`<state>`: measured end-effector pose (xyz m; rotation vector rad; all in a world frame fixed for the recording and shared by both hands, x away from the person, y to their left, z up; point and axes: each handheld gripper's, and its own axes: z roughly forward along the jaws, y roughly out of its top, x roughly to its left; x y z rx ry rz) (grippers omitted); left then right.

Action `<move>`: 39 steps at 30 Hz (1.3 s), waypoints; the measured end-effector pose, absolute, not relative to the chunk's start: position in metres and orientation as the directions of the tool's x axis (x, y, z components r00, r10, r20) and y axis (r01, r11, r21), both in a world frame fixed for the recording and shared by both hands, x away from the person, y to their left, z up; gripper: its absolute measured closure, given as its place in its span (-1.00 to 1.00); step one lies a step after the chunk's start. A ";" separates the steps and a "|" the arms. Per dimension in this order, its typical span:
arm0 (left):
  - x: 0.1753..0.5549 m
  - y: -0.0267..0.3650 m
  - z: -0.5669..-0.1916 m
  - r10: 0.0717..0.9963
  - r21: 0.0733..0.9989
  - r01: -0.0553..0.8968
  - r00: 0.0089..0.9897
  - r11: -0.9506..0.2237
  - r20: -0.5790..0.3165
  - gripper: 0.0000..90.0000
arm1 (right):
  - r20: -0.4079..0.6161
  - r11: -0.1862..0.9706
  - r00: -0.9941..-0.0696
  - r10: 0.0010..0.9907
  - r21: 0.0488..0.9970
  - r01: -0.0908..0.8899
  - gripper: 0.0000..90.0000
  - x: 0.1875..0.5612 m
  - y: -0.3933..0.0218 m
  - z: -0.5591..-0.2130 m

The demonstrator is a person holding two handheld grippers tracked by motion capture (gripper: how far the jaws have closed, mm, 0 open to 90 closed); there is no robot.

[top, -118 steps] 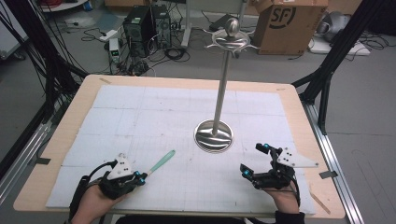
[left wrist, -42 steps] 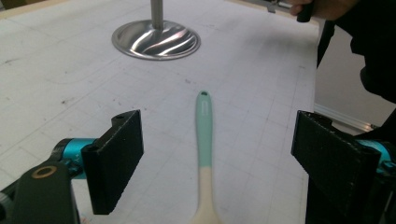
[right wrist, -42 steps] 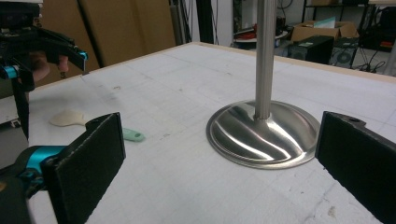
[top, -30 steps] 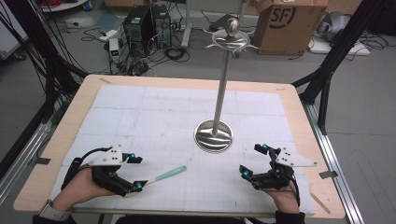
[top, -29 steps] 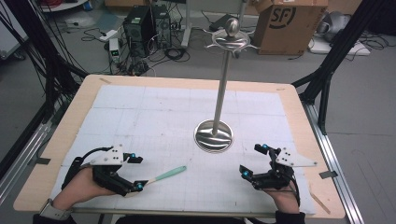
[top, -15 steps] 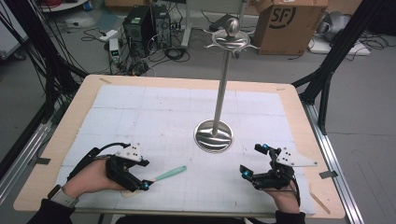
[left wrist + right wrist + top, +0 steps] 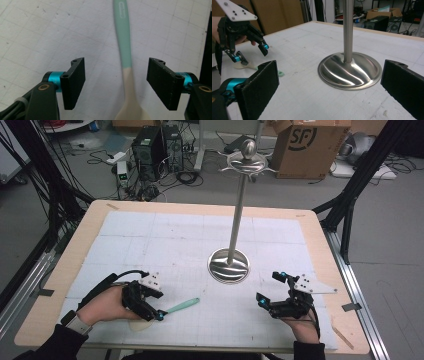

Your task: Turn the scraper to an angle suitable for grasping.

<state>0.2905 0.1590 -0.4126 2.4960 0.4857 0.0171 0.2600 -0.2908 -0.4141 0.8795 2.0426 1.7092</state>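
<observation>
The spoon (image 7: 172,309) lies flat near the front edge of the table (image 7: 320,245), left of the middle, its mint handle pointing toward the steel stand (image 7: 229,265). The left gripper (image 7: 116,83) is straddling the spoon where the cream neck meets the green; its jaws have just been closing but the pads stand clear of it on both sides, so nothing is held yet. This looks like the pick-up step. Next it needs to close squarely on that slim neck (which could easily skid or pivot). The right gripper (image 7: 268,290) waits wide open and empty near the front right corner, facing the stand's base.
</observation>
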 end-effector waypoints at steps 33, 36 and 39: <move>0.274 0.133 -0.410 0.286 0.339 0.271 0.958 -0.901 -0.006 0.39 | 0.146 0.048 -0.748 0.648 0.972 0.230 -0.99 0.261 -0.295 -0.411; 0.275 0.128 -0.409 0.281 0.299 0.271 0.960 -0.915 -0.012 0.48 | 0.147 0.045 -0.745 0.651 0.972 0.231 -0.99 0.263 -0.295 -0.412; 0.276 0.125 -0.409 0.276 0.279 0.268 0.961 -0.922 -0.010 0.50 | 0.147 0.043 -0.746 0.649 0.972 0.230 -0.99 0.265 -0.294 -0.412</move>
